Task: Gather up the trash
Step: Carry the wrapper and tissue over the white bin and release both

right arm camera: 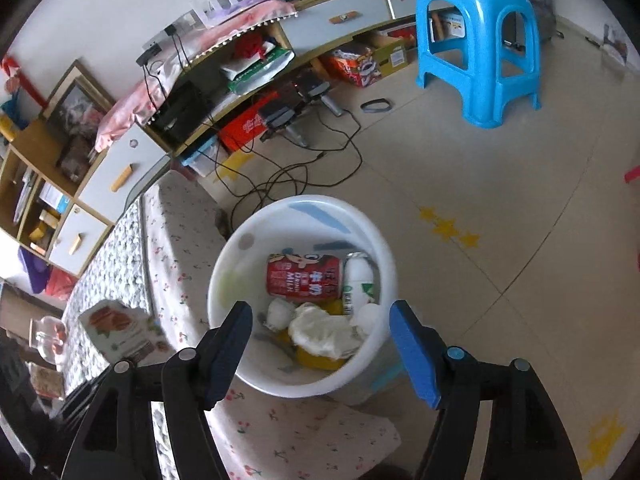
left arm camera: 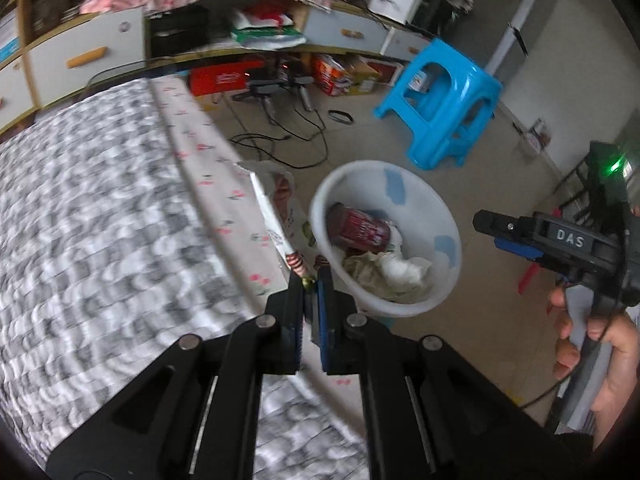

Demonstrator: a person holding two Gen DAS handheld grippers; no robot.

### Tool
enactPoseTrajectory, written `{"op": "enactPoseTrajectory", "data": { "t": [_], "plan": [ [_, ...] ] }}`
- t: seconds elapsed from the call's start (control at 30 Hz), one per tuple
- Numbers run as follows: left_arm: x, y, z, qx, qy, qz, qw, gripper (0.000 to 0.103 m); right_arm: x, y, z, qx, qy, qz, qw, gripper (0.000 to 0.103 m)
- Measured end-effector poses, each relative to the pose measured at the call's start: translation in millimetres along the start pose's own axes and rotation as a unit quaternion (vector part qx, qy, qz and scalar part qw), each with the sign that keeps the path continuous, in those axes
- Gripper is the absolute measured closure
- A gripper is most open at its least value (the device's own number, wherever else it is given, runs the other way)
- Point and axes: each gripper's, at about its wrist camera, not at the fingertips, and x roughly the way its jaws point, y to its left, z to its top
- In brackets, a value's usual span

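The left gripper (left arm camera: 310,280) was clamped on the bottom edge of a flat white food wrapper (left arm camera: 276,224), jaws nearly touching with the packet pinched between the pads. The wrapper stood out past the fingertips, over the edge of the bed (left arm camera: 100,208), just beside the rim of the white bin (left arm camera: 384,236) but not over its mouth. The right gripper (right arm camera: 320,344) hung above the bin (right arm camera: 248,276) with jaws spread wide and nothing between them (the pads framed the bin's opening). From the left wrist view the right gripper (left arm camera: 486,222) appeared at the right, level with the bin, held in a hand (left arm camera: 596,344). Bin contents: a red milk can (right arm camera: 304,278) lying on its side, a small white bottle (right arm camera: 358,284) touching it, crumpled white tissue (right arm camera: 324,332), and something yellow underneath, too hidden to identify. The bin sat on the tiled floor against the bed's floral sheet (right arm camera: 180,256). A blue plastic stool (right arm camera: 476,48) stood well apart, near the low cabinet (right arm camera: 132,168).
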Motion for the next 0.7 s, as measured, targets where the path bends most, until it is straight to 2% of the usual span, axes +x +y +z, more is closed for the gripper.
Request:
{"op": "enactPoseTrajectory", "data": {
  "t": [0.3, 0.5, 0.53, 0.6, 0.63, 0.67, 0.7],
  "plan": [
    [27, -40, 11, 0.037, 0.020, 0.000, 0.9991, 0.096, -14, -27, 0, -0.003, -0.013, -0.017, 1.000, 0.030],
    [35, -47, 16, 0.039, 0.019, 0.002, 0.9990, 0.096, -18, -39, 1, 0.008, -0.015, -0.017, 1.000, 0.030],
    [37, -47, 18, 0.036, 0.019, 0.003, 0.9992, 0.092, -18, -40, 1, 0.009, -0.015, -0.016, 1.000, 0.030],
    [39, -45, 20, 0.030, 0.024, 0.007, 0.9992, 0.067, -19, -41, 1, 0.011, -0.015, -0.015, 1.000, 0.030],
    [38, -44, 21, 0.026, 0.023, 0.013, 0.9993, 0.042, -19, -41, 1, 0.012, -0.015, -0.014, 1.000, 0.030],
    [36, -43, 21, 0.023, 0.016, 0.020, 0.9994, 0.028, -20, -41, 0, 0.013, -0.016, -0.012, 1.000, 0.030],
    [30, -40, 20, 0.022, 0.007, 0.027, 0.9994, 0.026, -20, -41, 1, 0.013, -0.016, -0.012, 1.000, 0.030]
  ]
}}
